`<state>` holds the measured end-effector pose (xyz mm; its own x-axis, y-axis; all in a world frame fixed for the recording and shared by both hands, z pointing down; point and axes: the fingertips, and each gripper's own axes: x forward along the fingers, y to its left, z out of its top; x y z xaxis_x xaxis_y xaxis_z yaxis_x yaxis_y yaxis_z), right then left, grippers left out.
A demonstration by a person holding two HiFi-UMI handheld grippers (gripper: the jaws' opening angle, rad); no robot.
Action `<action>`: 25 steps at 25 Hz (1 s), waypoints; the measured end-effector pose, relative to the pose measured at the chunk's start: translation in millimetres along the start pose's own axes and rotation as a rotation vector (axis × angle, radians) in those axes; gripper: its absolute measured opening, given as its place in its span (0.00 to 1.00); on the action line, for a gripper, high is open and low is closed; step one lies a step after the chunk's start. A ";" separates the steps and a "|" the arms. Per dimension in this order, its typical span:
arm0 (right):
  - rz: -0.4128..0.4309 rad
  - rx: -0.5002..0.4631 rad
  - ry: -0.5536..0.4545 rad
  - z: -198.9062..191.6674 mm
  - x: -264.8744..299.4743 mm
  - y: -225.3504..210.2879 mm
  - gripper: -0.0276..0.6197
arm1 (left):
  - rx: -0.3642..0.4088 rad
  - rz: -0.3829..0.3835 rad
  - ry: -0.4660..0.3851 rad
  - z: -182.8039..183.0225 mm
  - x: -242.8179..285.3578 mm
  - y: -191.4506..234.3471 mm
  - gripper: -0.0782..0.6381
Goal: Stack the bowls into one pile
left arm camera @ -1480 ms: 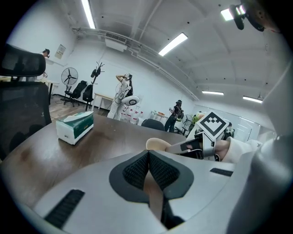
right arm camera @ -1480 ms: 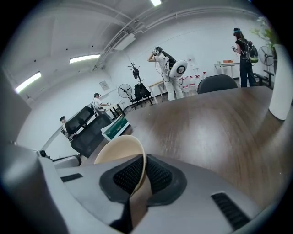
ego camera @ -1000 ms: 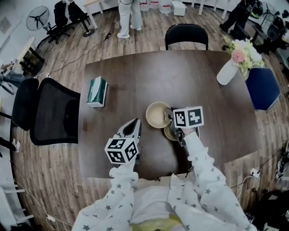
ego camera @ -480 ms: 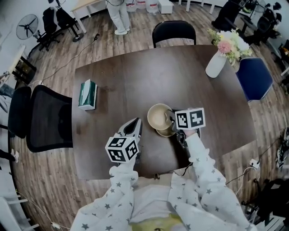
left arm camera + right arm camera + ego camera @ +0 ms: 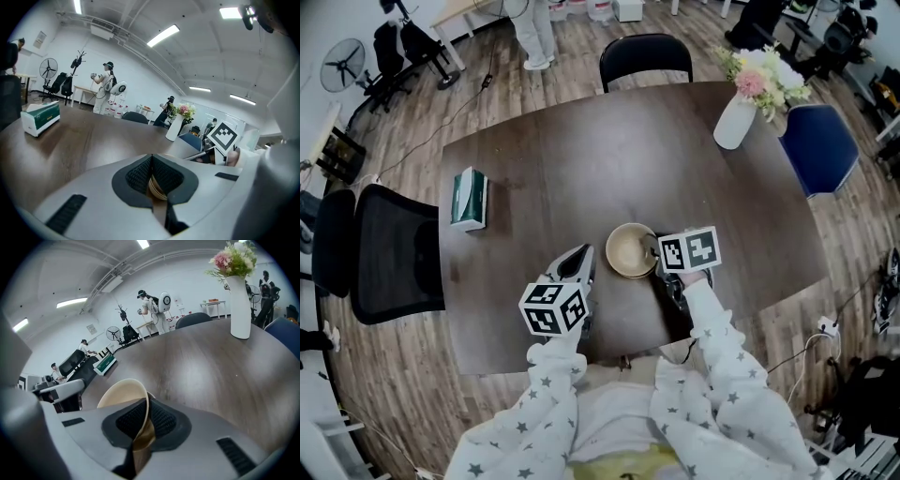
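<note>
A cream bowl (image 5: 630,249) sits near the front middle of the dark table (image 5: 581,159). My right gripper (image 5: 657,249) is shut on its right rim. In the right gripper view the bowl's wall (image 5: 123,392) runs down between the two black pads, tilted. A second bowl is not visible apart from it, so I cannot tell whether one lies beneath. My left gripper (image 5: 580,256) hovers just left of the bowl, apart from it. Its pads meet with nothing between them (image 5: 151,159), and the bowl (image 5: 157,188) shows beyond them.
A green tissue box (image 5: 469,198) lies at the table's left. A white vase of flowers (image 5: 733,120) stands at the far right. Chairs ring the table: black (image 5: 645,58), black mesh (image 5: 389,253), blue (image 5: 820,148). A person (image 5: 530,33) stands beyond.
The right gripper has carried the cream bowl over the darker bowl that lay in front of it, which no longer shows. The view has shifted, and the left gripper stays beside the bowl.
</note>
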<state>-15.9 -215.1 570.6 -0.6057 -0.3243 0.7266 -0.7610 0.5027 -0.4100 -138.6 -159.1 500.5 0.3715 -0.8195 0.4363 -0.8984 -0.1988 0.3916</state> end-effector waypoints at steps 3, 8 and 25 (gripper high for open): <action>-0.018 -0.028 0.019 -4.2 2.1 -2.6 0.10 | 0.001 -0.004 0.006 -1.8 3.9 -2.6 0.14; -0.036 -0.081 0.023 -3.3 2.7 -2.5 0.10 | 0.000 -0.003 0.015 -2.0 9.7 -5.5 0.14; 0.021 -0.081 -0.126 10.6 -13.7 4.6 0.25 | 0.069 -0.022 -0.033 14.8 7.9 -17.0 0.14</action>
<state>-13.5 -216.8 552.9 -0.6493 -0.4087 0.6414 -0.7299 0.5719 -0.3744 -123.9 -170.1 485.3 0.3844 -0.8316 0.4008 -0.9045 -0.2524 0.3438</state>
